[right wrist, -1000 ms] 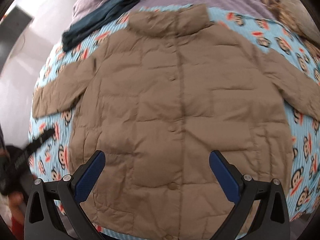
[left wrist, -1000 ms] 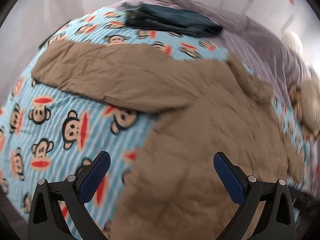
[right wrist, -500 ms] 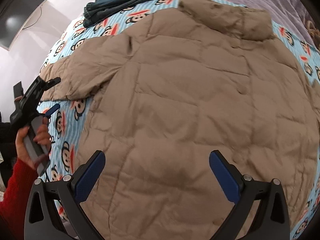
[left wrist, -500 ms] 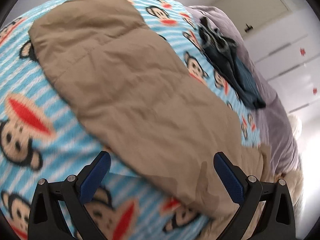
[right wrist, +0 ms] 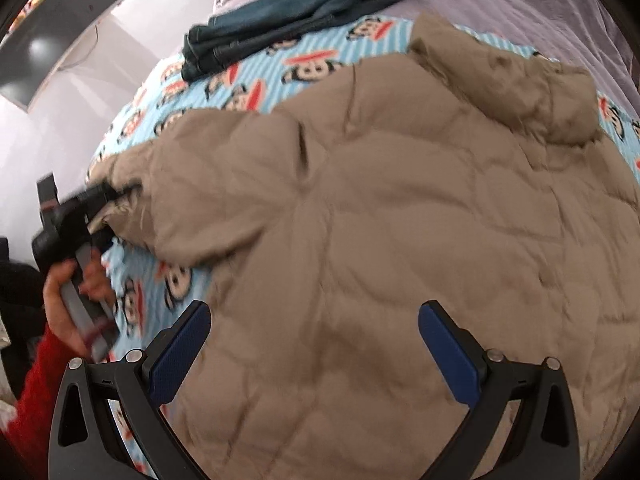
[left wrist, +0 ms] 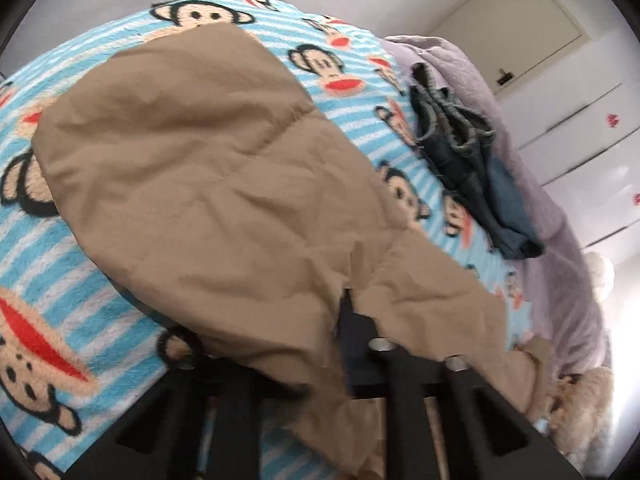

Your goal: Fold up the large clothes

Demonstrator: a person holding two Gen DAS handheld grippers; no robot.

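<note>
White walls and a dark wall-mounted screen (right wrist: 52, 36) frame a bed covered by a blue striped blanket (right wrist: 248, 80) printed with monkey faces, with a lilac quilt (right wrist: 500, 4) beyond it. At the left of the right wrist view, a hand (right wrist: 76, 288) in a red sleeve (right wrist: 32, 392) grips the handle of the left gripper (right wrist: 106, 210), whose jaws have closed on the cuff end of the tan jacket's sleeve (left wrist: 208, 168); in its own camera the fabric bunches up between the black fingers and hides the pads. The tan puffer jacket (right wrist: 400, 240) lies flat on the blanket, front up, quilted and wrinkled, its snaps running down the middle and its collar (right wrist: 500, 80) toward the quilt. The pinched sleeve stretches out to the left over the monkey print. Dark folded jeans (right wrist: 288, 16) rest near the blanket's far edge, apart from the jacket. Lower in the view, the right gripper (right wrist: 314, 344) hangs over the jacket's body with its blue pads (right wrist: 180, 356) spread wide, with nothing between them.
</note>
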